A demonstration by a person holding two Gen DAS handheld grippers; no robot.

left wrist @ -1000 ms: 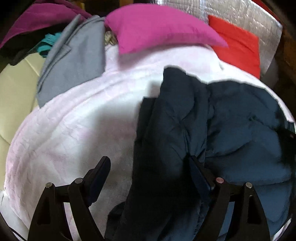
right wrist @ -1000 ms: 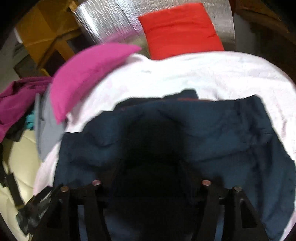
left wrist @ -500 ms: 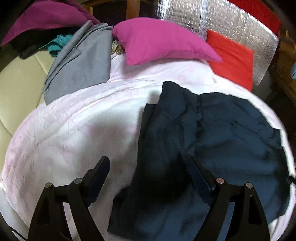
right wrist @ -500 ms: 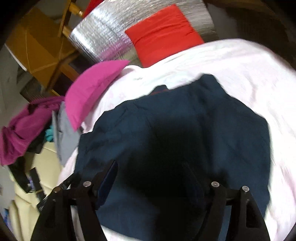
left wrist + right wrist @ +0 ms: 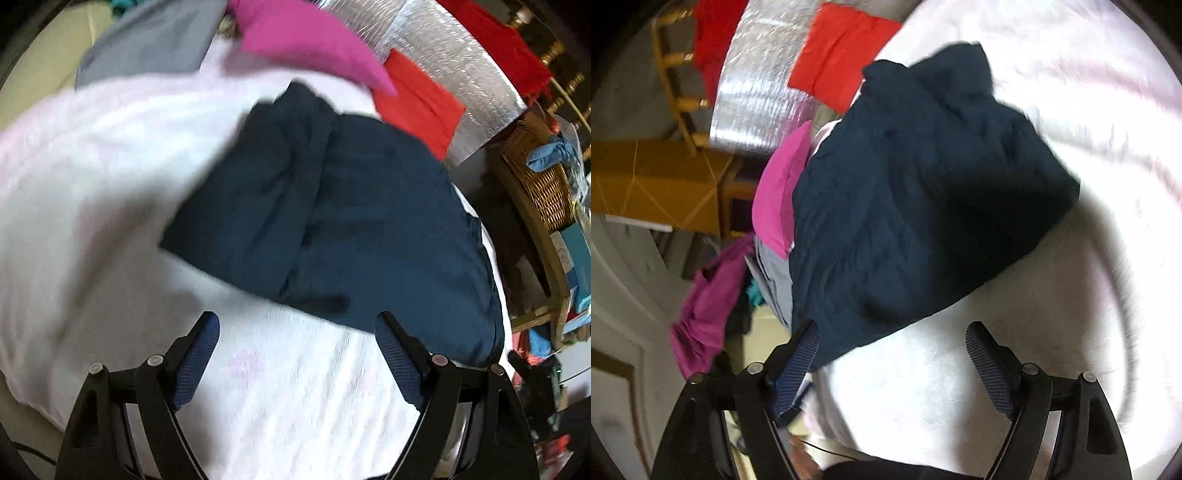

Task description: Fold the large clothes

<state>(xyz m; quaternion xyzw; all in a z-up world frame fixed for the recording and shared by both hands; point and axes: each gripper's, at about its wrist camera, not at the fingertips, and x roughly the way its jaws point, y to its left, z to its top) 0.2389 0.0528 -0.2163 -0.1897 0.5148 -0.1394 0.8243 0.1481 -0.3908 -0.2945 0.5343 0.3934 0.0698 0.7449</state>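
The pale pink bedspread (image 5: 110,184) covers most of both views. The navy garment (image 5: 332,221) lies on it in a folded, roughly rectangular bundle, centred in the left wrist view and left of centre in the right wrist view (image 5: 905,184). Beyond the garment, a silver quilted panel (image 5: 461,92) stands at the far edge, with a red cushion (image 5: 417,99) against it and a magenta pillow (image 5: 306,44) to its left. A grey garment (image 5: 147,48) lies at the far left. A wicker basket (image 5: 539,173) sits at the right edge.

Left gripper (image 5: 297,325): jaws spread wide, holding nothing, just short of the garment's near edge. Right gripper (image 5: 892,336): jaws likewise spread and empty; its left finger (image 5: 798,365) meets the garment's near corner.
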